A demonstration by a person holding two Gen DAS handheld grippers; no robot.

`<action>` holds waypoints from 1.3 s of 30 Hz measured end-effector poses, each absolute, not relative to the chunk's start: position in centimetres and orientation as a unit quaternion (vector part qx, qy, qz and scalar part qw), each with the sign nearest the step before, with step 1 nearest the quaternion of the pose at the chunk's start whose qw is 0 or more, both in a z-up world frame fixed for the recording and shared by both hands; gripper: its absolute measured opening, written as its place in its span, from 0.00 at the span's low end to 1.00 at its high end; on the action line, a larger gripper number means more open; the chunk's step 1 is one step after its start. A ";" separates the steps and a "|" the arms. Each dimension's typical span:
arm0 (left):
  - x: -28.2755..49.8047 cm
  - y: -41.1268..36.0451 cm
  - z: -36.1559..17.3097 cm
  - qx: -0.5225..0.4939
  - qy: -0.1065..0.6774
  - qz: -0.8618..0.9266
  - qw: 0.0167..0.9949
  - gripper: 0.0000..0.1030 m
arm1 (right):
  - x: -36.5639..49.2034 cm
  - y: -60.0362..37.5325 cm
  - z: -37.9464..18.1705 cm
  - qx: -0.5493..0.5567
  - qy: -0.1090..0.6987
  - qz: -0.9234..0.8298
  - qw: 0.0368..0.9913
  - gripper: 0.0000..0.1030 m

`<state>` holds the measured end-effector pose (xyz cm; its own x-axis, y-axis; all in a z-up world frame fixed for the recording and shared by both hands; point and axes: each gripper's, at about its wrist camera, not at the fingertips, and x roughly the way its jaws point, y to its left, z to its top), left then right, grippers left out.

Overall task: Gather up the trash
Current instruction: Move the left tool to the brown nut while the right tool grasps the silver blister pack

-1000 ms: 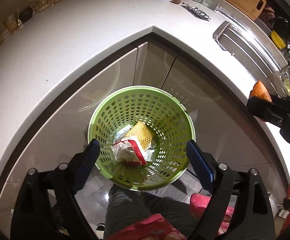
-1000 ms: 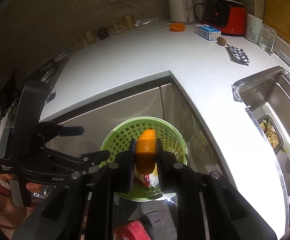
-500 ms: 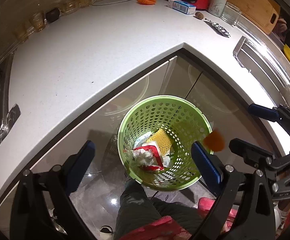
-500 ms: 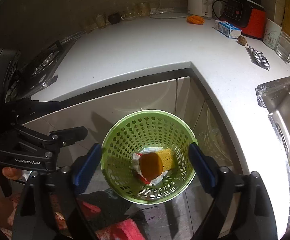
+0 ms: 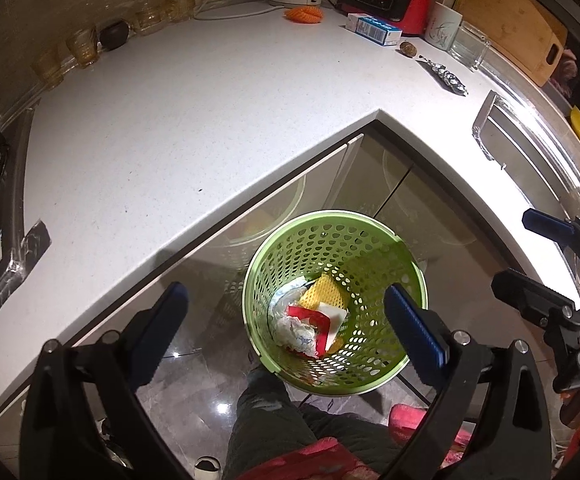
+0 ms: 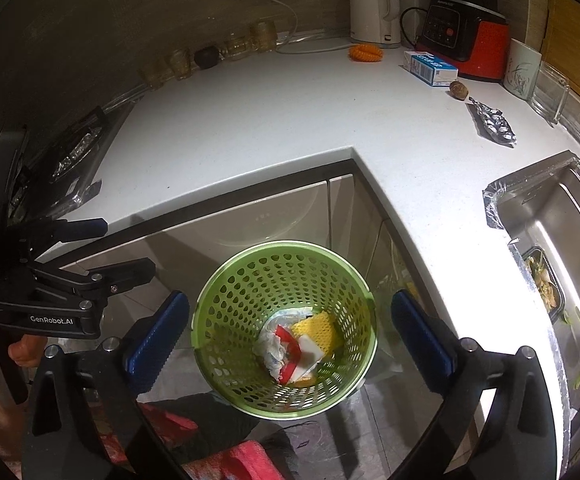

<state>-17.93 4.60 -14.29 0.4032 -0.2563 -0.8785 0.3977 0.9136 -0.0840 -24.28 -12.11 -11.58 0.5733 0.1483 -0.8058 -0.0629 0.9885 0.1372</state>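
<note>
Lime-green perforated waste basket (image 6: 218, 344), yellow mesh-textured sponge (image 6: 319, 330), red-and-white wrapper (image 6: 296, 354), white speckled countertop (image 5: 194, 120), orange ridged brush (image 6: 365, 53), blue-and-white carton (image 6: 430, 68), red-and-black blender base (image 6: 464, 40), blue gripper pads (image 6: 156, 338)

Both fisheye views were sharp at centre but bent hard toward black, vignetted corners; the counter (image 5: 194, 120) shone bright white, blown out beside the sink (image 6: 550, 216); the back wall stayed dim; glare spots dotted the glossy floor (image 5: 194, 376).
</note>
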 end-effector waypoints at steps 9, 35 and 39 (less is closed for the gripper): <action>-13.2 1.8 -12.9 0.103 0.497 -0.230 0.830 0.92 | -21.7 -15.3 -10.4 0.063 0.449 0.009 0.891 0.97; 7.8 -13.6 -12.0 0.150 0.439 -0.343 0.816 0.92 | -2.8 -32.7 -12.0 0.089 0.427 -0.160 0.886 0.97; 8.3 -15.2 -12.2 0.151 0.438 -0.349 0.814 0.92 | -0.1 -35.4 -13.5 0.095 0.435 -0.167 0.880 0.97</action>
<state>8.35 -15.23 -12.16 0.3720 -0.4368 -0.8190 0.7015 0.7102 -0.0601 -0.10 -35.45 -13.46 0.5653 -0.2111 -0.7974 0.3768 0.9260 0.0220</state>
